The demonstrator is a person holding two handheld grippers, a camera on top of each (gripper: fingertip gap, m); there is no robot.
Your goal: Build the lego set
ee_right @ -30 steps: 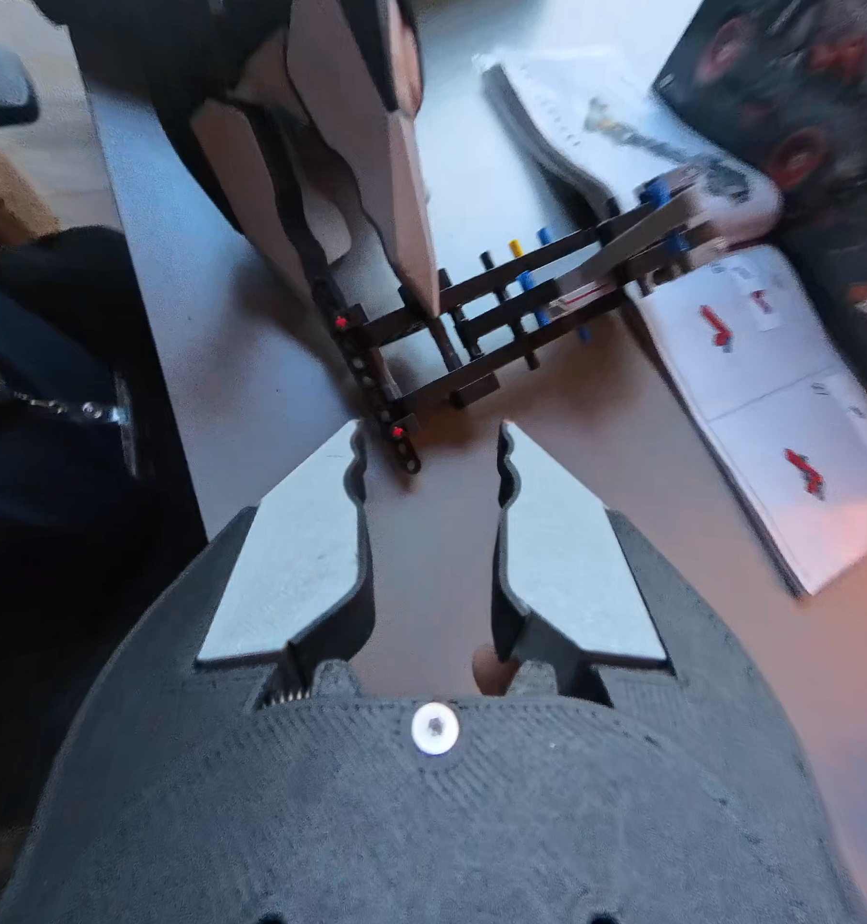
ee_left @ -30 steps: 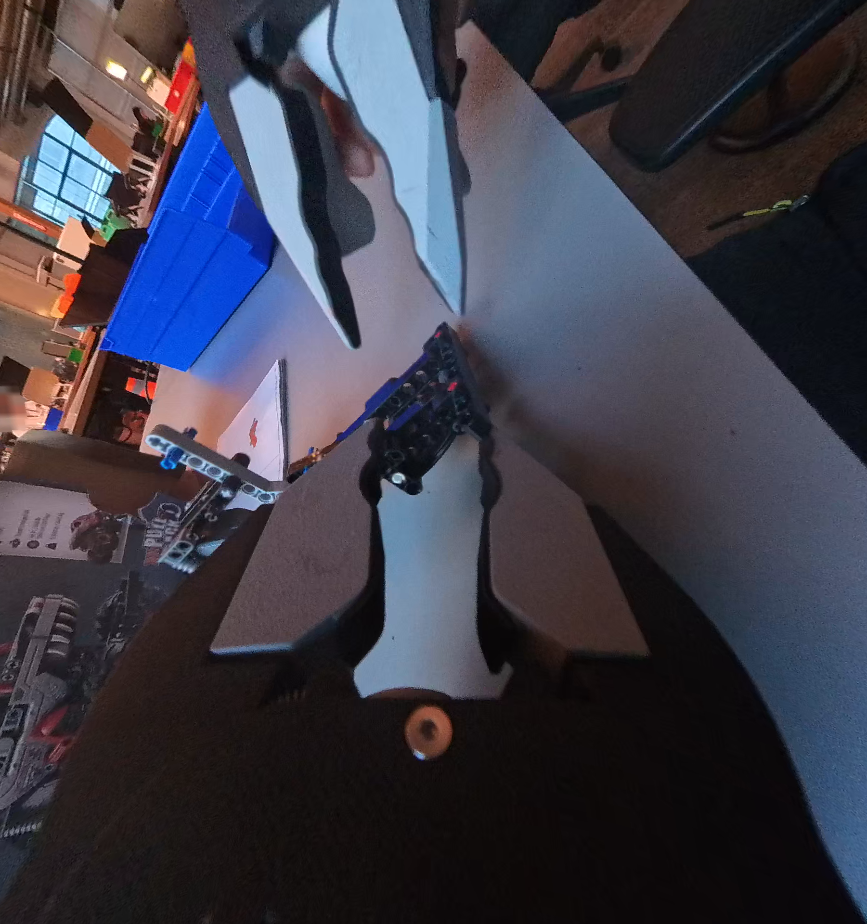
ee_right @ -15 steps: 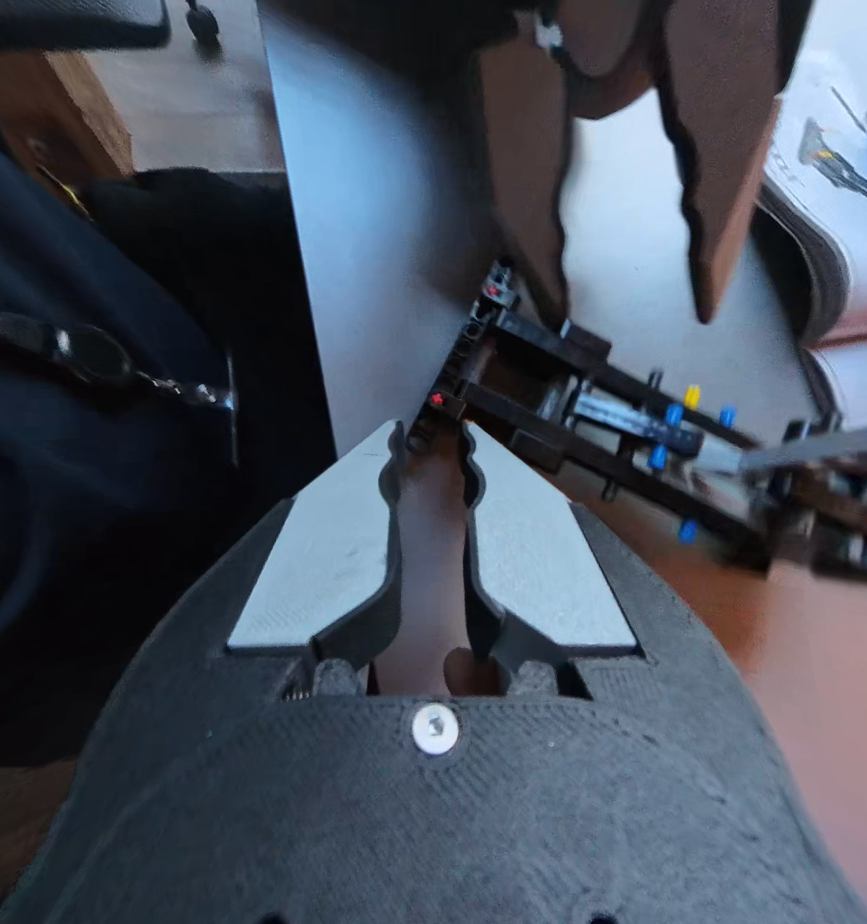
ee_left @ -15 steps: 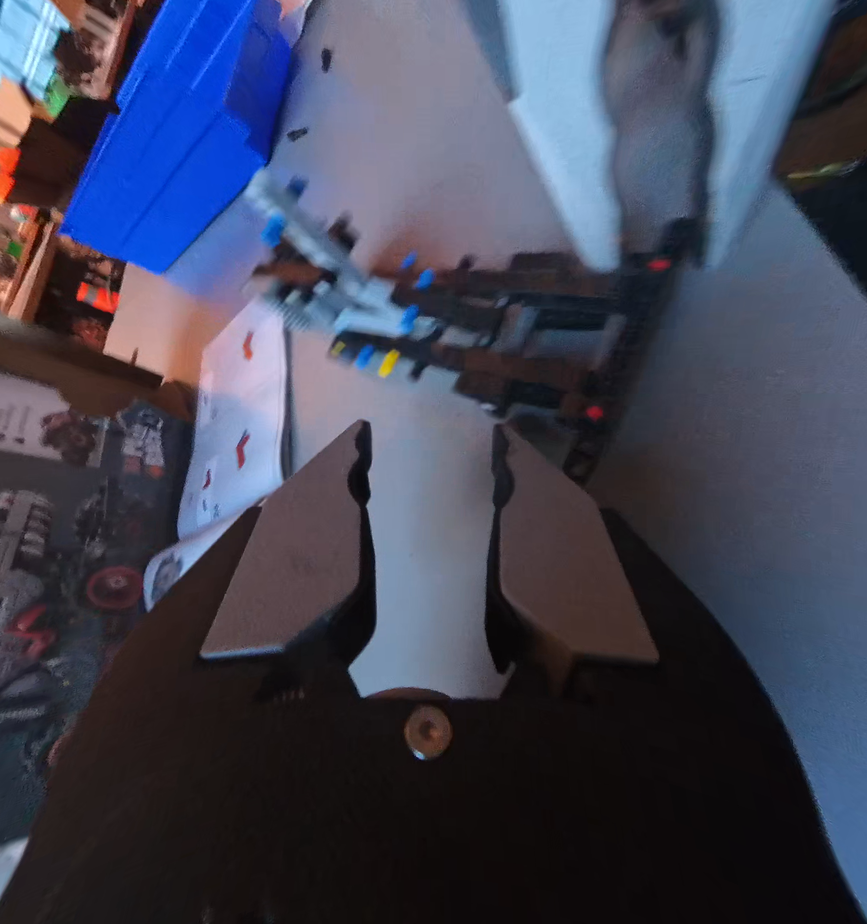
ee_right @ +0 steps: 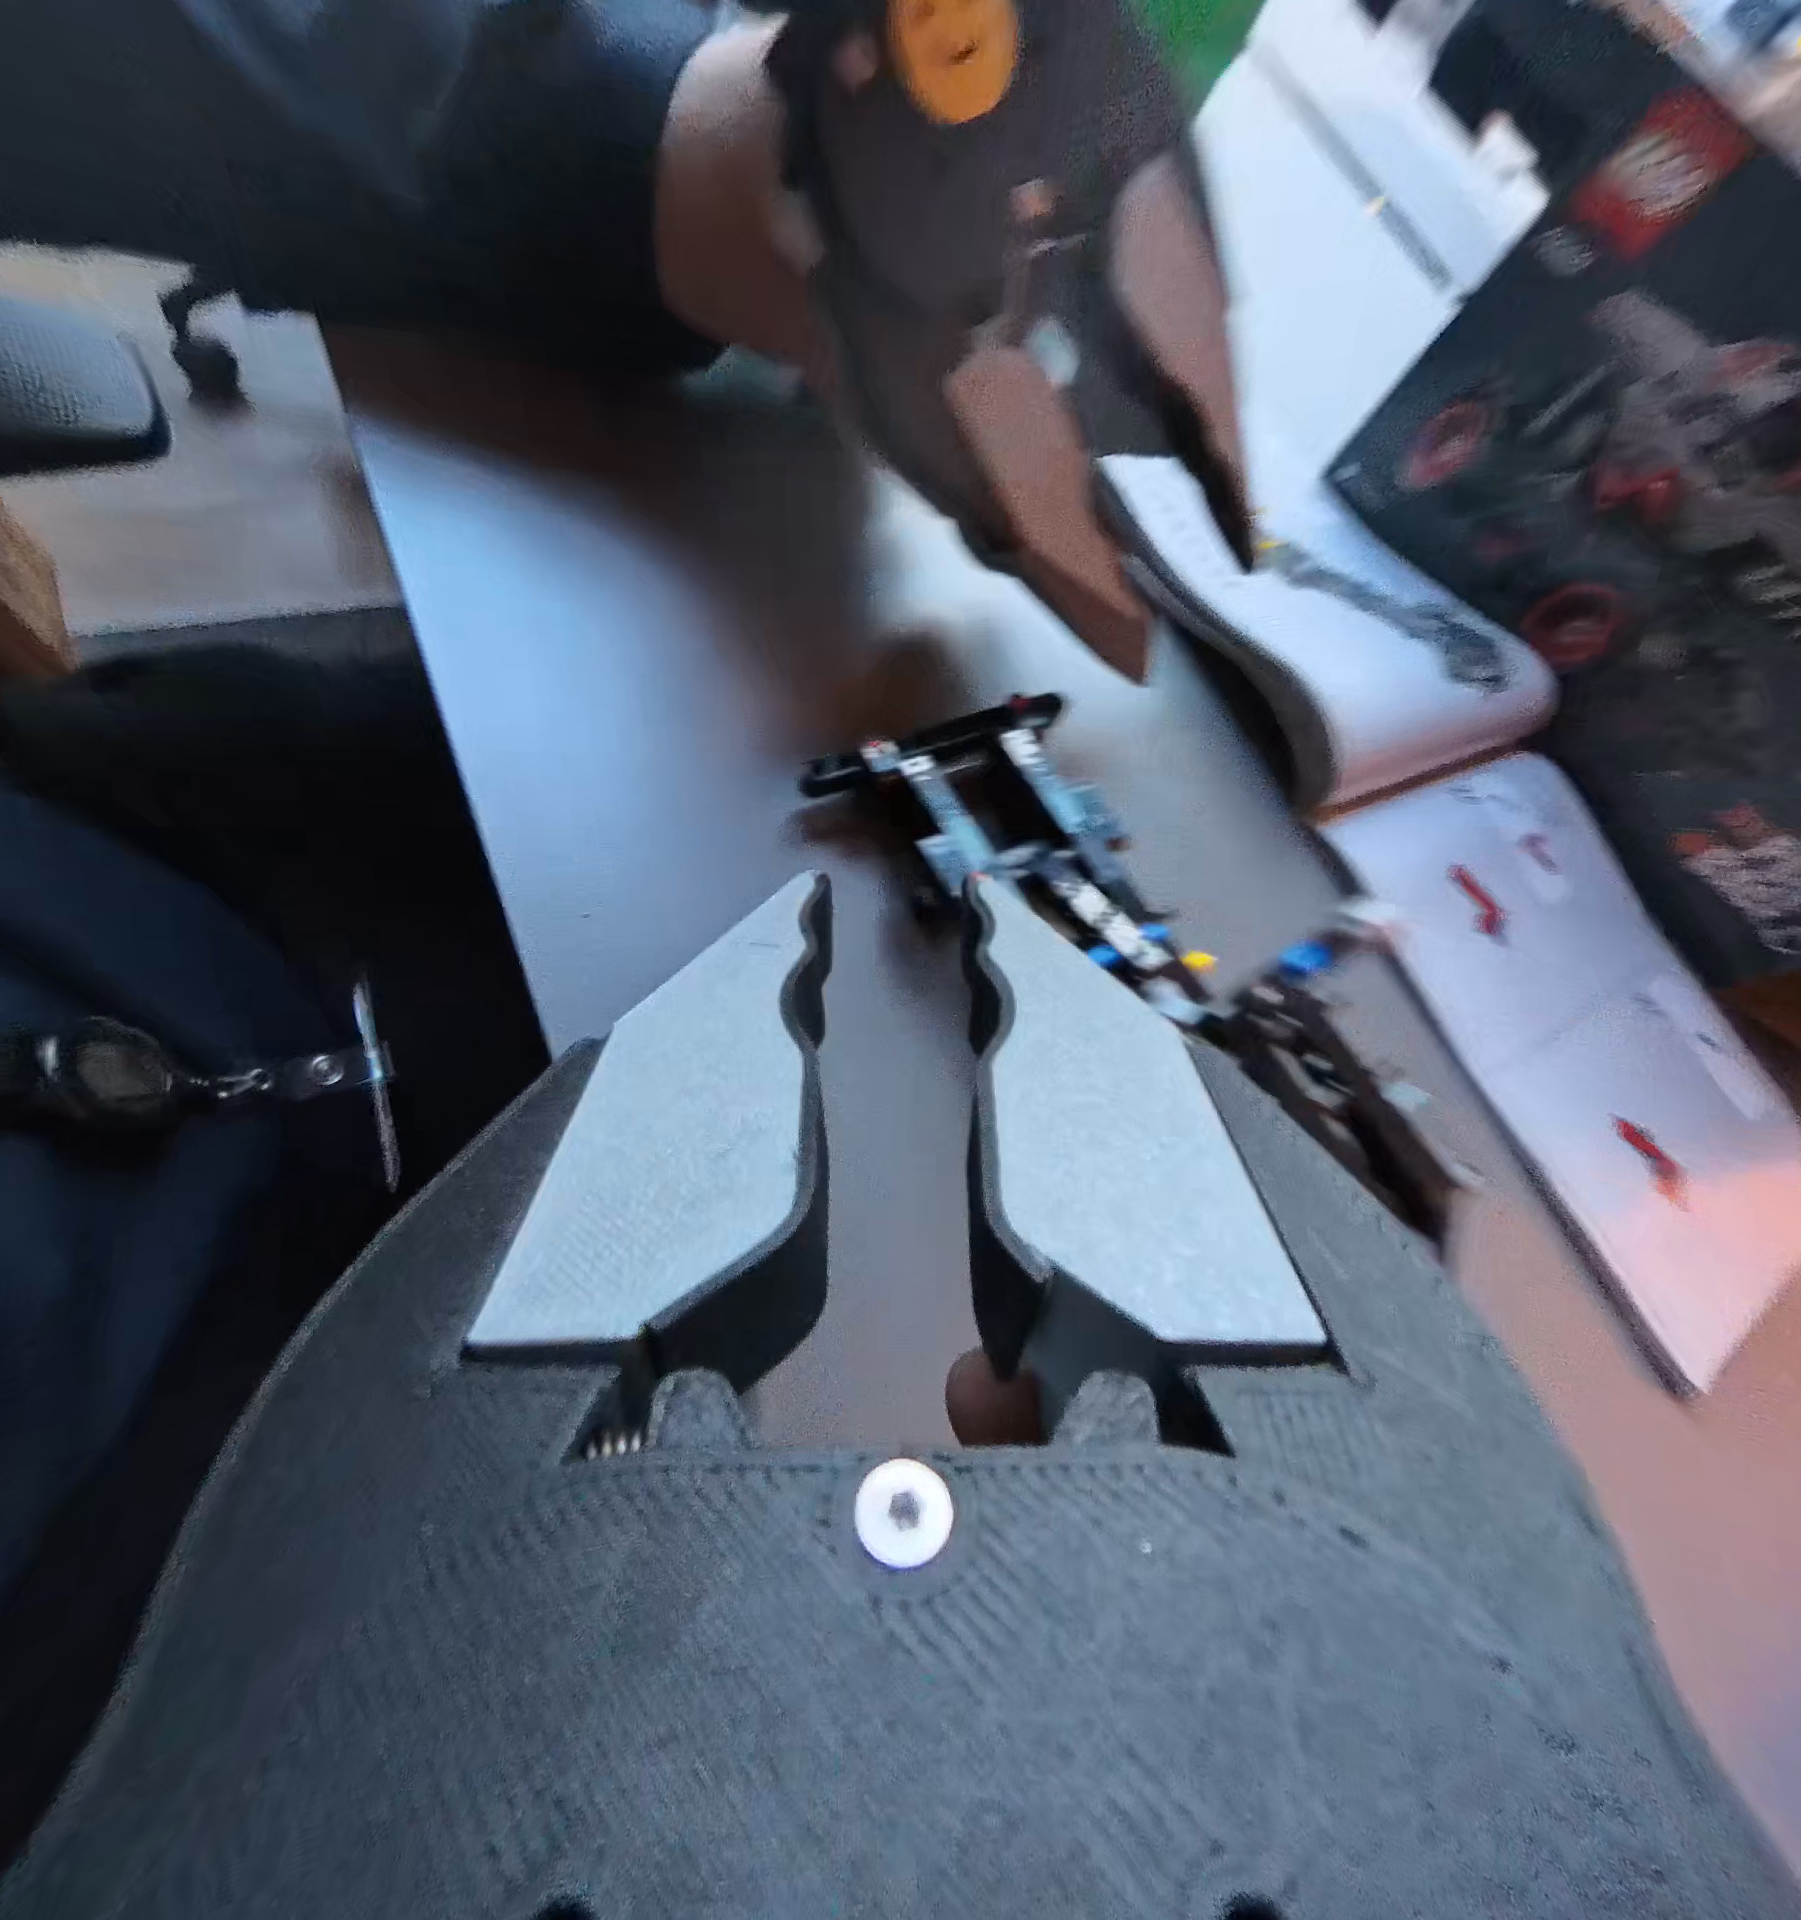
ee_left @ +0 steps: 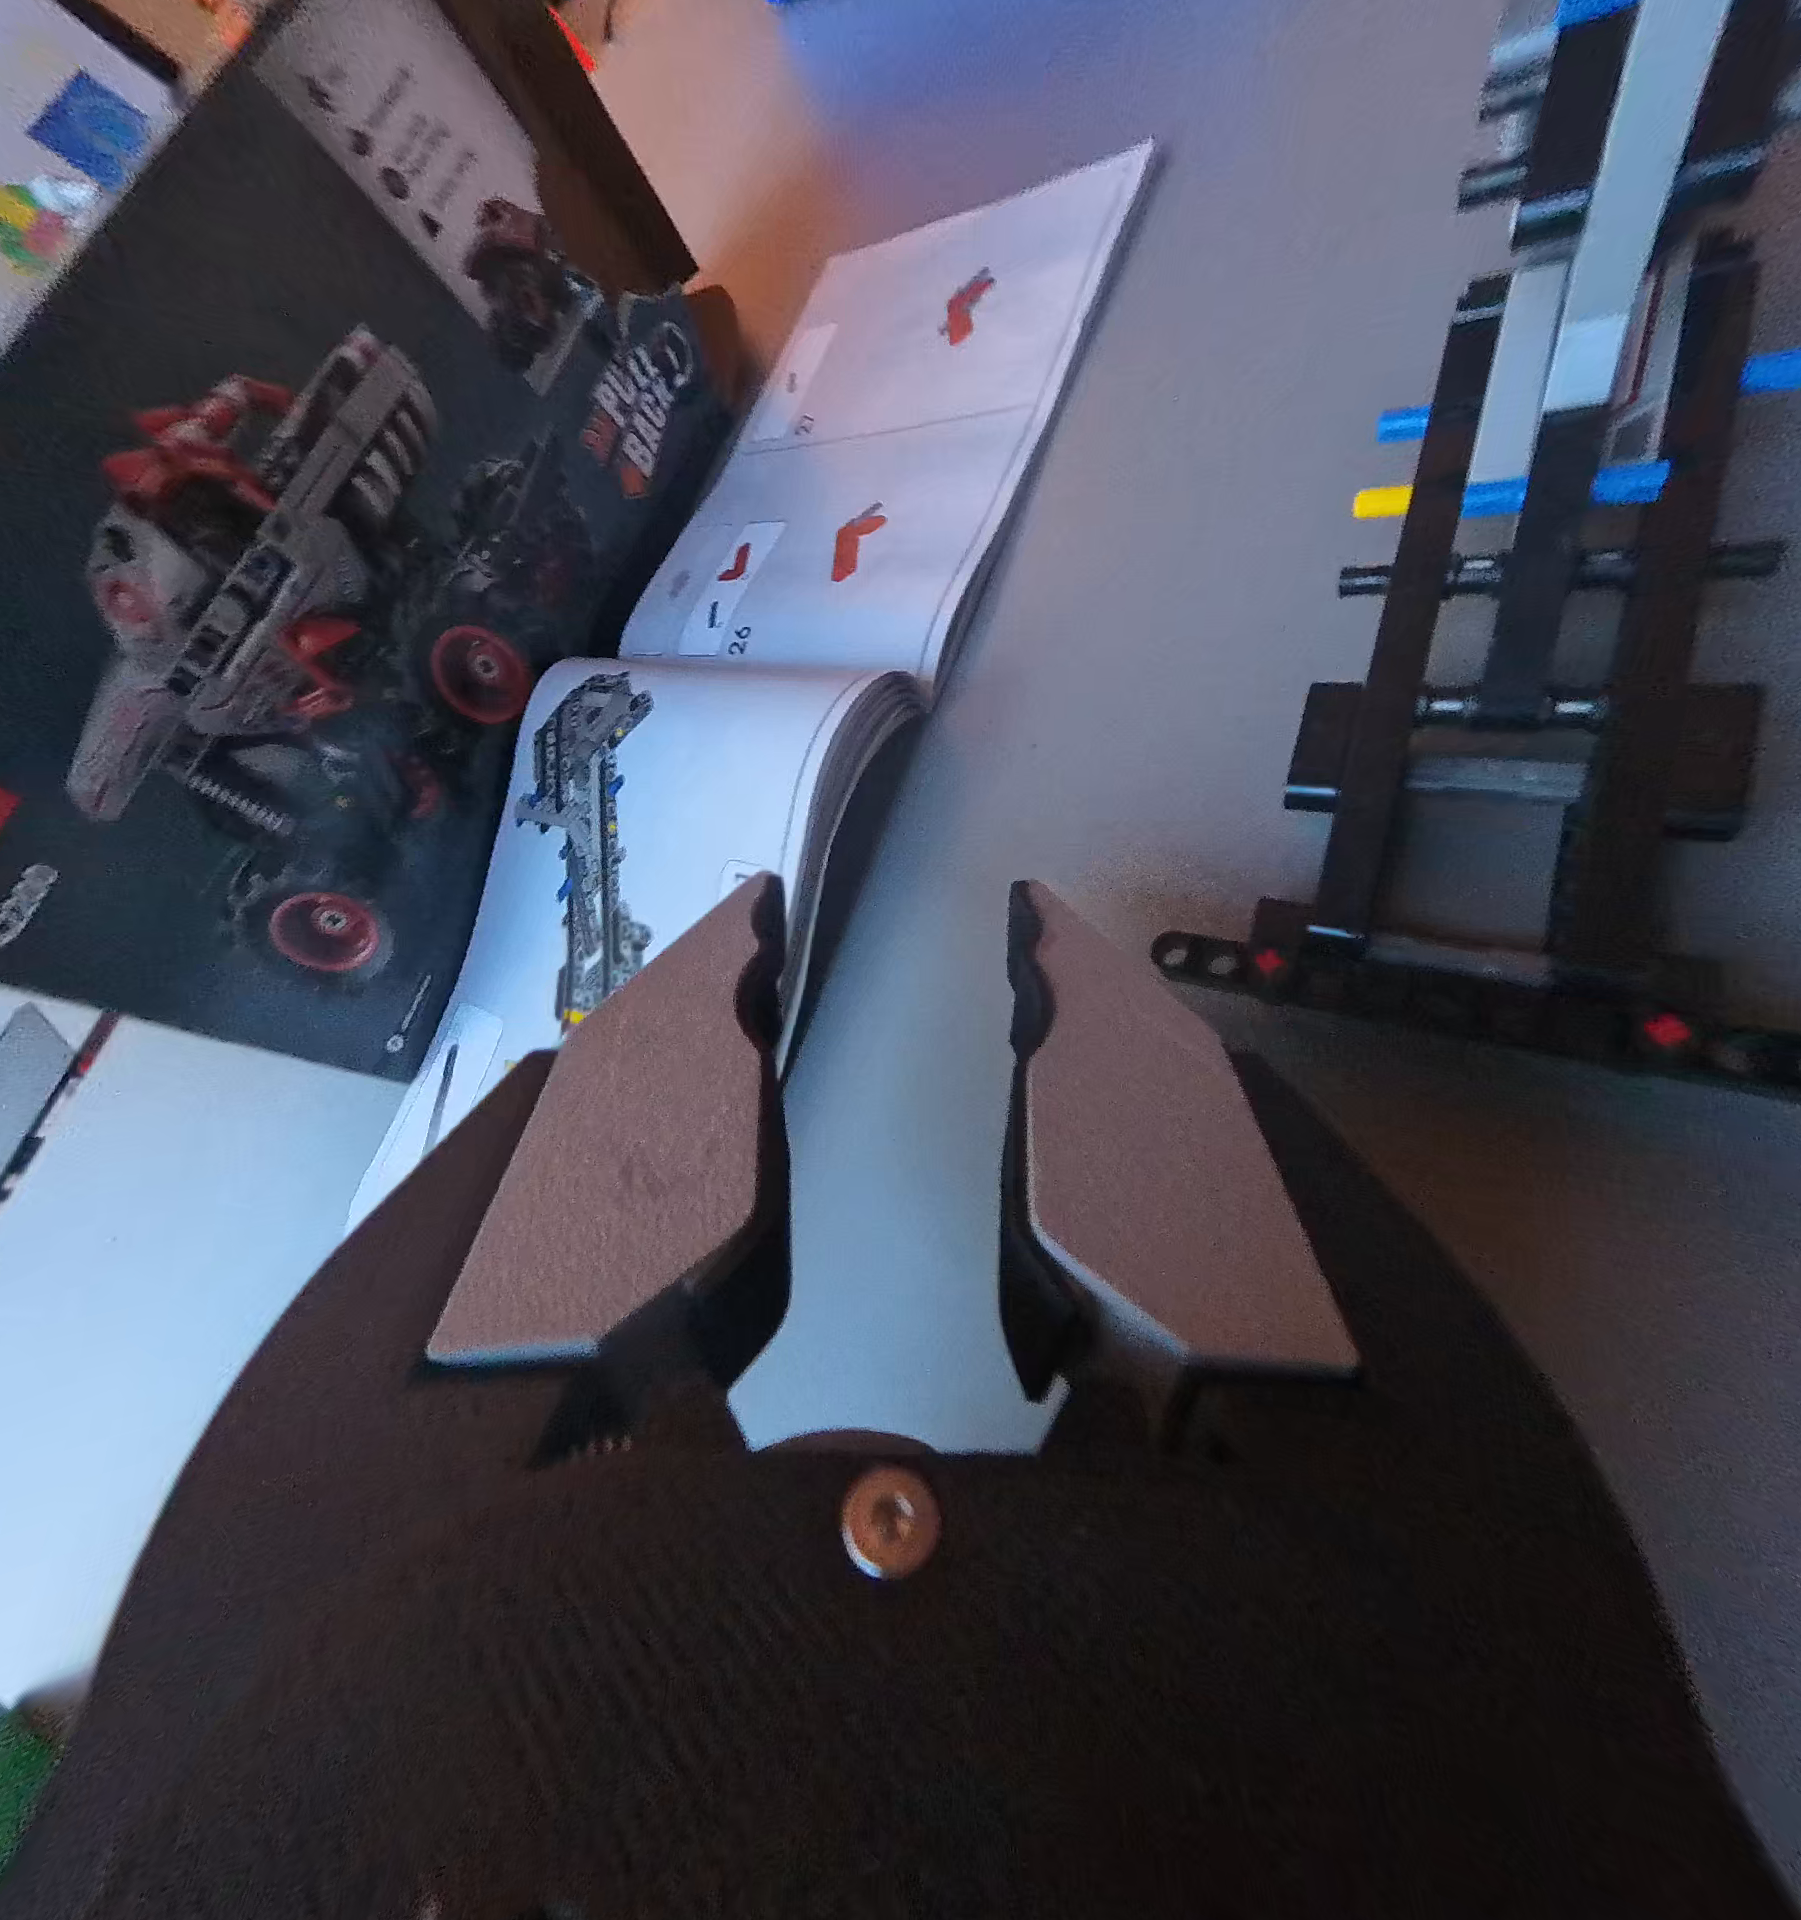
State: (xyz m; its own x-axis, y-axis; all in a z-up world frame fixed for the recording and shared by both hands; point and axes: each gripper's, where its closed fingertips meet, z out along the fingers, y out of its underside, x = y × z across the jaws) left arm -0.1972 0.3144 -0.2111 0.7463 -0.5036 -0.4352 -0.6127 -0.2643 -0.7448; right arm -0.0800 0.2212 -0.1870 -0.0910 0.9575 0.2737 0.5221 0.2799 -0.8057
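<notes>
Black Technic chassis frame is lying on the grey surface beside the open instruction booklet; left gripper and right gripper are both hovering empty, jaws spread.

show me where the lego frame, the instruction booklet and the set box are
lego frame (ee_left: pixel 1561 997), left wrist view, black crossbeam.
instruction booklet (ee_left: pixel 875 416), left wrist view, open page.
set box (ee_left: pixel 252 540), left wrist view, printed front.
</notes>
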